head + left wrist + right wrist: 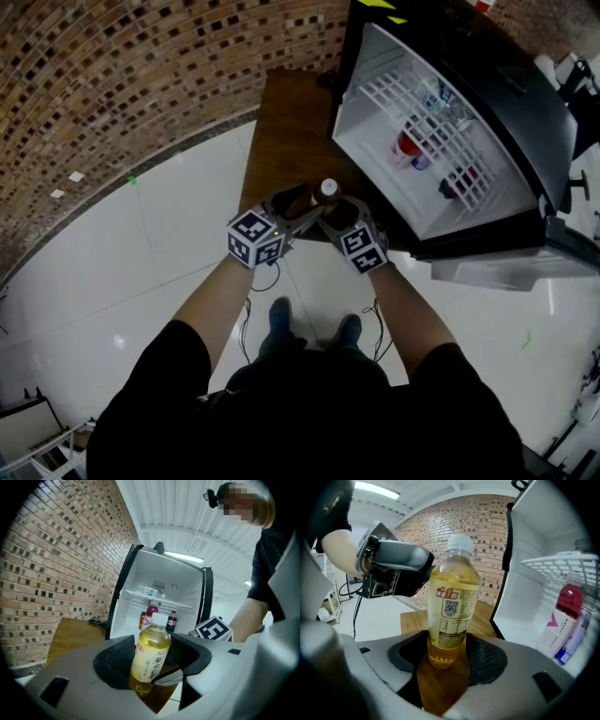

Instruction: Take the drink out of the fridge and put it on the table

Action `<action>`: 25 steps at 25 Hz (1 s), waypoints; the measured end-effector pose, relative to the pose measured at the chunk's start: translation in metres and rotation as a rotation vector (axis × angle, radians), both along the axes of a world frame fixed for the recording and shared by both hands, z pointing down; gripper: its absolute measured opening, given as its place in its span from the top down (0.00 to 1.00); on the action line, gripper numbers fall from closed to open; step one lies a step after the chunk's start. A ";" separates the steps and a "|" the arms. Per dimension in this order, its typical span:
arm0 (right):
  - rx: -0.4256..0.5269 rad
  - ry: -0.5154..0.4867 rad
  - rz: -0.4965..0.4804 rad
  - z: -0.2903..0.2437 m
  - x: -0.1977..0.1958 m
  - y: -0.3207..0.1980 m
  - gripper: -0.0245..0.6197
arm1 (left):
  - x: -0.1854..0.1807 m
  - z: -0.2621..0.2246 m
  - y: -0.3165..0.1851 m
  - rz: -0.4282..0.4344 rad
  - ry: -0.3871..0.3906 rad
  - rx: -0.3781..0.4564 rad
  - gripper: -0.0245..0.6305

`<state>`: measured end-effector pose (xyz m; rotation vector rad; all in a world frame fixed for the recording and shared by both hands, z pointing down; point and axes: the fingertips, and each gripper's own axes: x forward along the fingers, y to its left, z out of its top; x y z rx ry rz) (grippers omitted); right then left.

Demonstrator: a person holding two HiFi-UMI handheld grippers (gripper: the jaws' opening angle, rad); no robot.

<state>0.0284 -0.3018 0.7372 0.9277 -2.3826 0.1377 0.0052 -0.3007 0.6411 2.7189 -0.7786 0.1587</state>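
**Reporter:** Where is the drink?

**Photographer:** The tea bottle [452, 606], white-capped and full of amber liquid, stands upright on the wooden tabletop [286, 122]. It is at twelve o'clock from the person and outside the fridge [530, 112].

**Reporter:** And the fridge?

**Photographer:** Its door is open, at two o'clock from the tea bottle, with a red bottle [408, 145] inside.

**Reporter:** Who has hold of it?

**Photographer:** The left tongs [152, 660] reach in from seven o'clock, partly closed, with pads against both sides of it. The right tongs [447, 656] come in from five o'clock. They are spread wide around its lower part and do not clamp it.

**Reporter:** Background?

**Photographer:** A brick wall [141, 75] at ten o'clock.
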 end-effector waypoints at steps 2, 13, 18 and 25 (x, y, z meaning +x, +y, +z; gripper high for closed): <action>-0.005 -0.004 0.001 -0.001 0.004 0.000 0.50 | -0.005 0.000 -0.001 -0.027 0.008 -0.002 0.59; -0.081 -0.125 0.035 -0.051 0.068 0.088 0.56 | -0.050 -0.044 0.094 -0.032 0.075 -0.048 0.60; -0.088 -0.313 0.034 -0.132 0.106 0.152 0.89 | -0.061 -0.087 0.139 -0.052 0.117 -0.039 0.76; -0.058 -0.500 0.137 -0.196 0.177 0.219 0.96 | -0.055 -0.121 0.172 -0.055 0.116 -0.004 0.93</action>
